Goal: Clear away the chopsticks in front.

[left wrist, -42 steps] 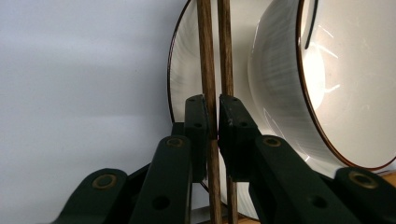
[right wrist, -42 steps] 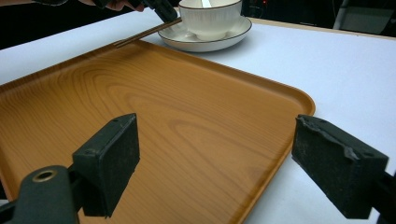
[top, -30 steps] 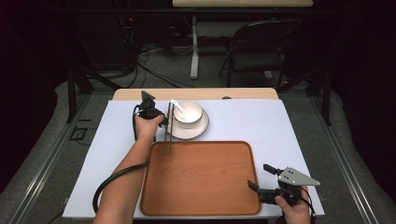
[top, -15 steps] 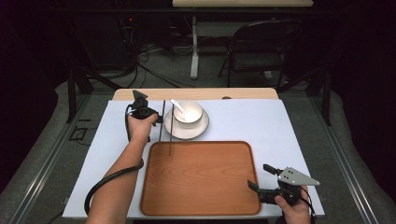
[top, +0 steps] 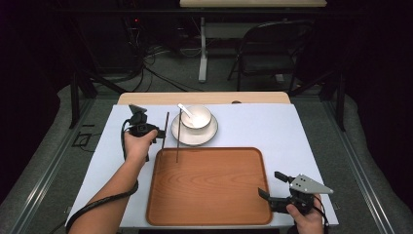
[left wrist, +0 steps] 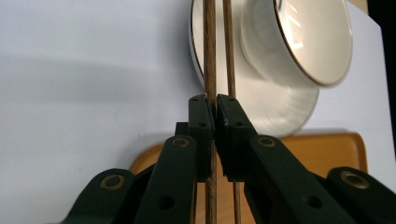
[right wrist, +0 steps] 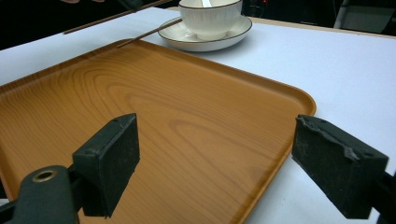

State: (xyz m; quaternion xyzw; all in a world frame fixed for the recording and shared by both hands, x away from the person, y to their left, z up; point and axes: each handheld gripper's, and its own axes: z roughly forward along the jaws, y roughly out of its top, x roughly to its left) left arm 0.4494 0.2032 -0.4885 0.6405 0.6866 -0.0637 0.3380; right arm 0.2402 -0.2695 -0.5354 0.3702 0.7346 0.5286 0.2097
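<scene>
My left gripper (top: 158, 134) is pinching one chopstick (top: 164, 130) just left of the saucer (top: 195, 135), while the second chopstick (top: 178, 136) is leaning from that saucer onto the tray (top: 209, 187). My right gripper (top: 272, 187) is hovering with jaws spread well beyond the saucer, at the tray's near right corner.

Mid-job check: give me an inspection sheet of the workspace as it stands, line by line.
Surface: white table top, wooden strip along its far edge.
Job's things: wooden tray, nothing in it but the tip of one chopstick, which leans on the saucer; bowl on the saucer with a white spoon in it; second chopstick gripped.
Clutter: nothing seen.
Grippers: left hand-held gripper shut on the second chopstick; right hand-held gripper open at the tray's near right corner.
Cables: one trails along the left forearm; more on the floor behind.
Surroundings: dark room, folding chair beyond the table.
</scene>
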